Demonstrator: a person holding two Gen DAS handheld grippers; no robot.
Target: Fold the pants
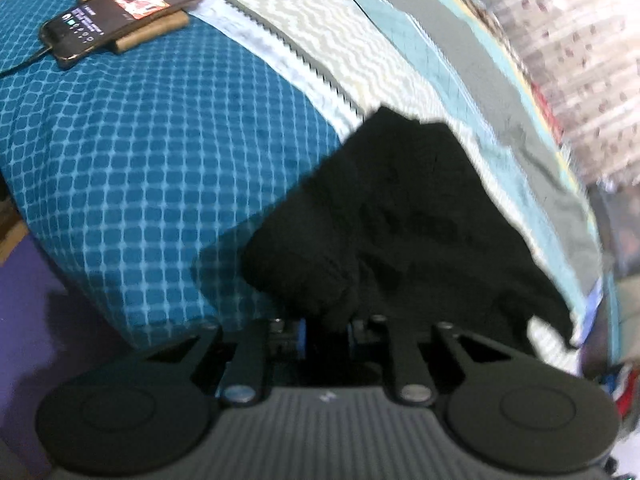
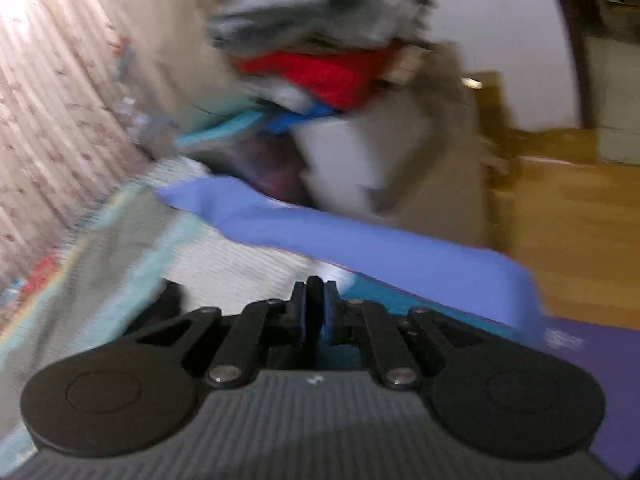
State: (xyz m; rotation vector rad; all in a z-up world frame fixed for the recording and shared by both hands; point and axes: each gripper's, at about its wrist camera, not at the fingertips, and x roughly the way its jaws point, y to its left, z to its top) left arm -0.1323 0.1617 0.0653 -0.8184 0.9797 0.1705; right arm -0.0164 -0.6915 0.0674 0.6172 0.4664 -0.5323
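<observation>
- Left gripper [image 1: 325, 330] clamped on bunched black fabric pants [image 1: 404, 224], draped over teal checked bedspread [image 1: 132, 168].
- Dark smartphone [image 1: 120, 12] on bedspread, well beyond pants.
- Right gripper [image 2: 315, 312] pinched together on thin dark strip; identity unclear.

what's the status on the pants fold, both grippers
Left gripper shut on black pants, bunched over the bedspread. Right gripper shut, view blurred, load unclear. Phone lies far off, not in the way.
</observation>
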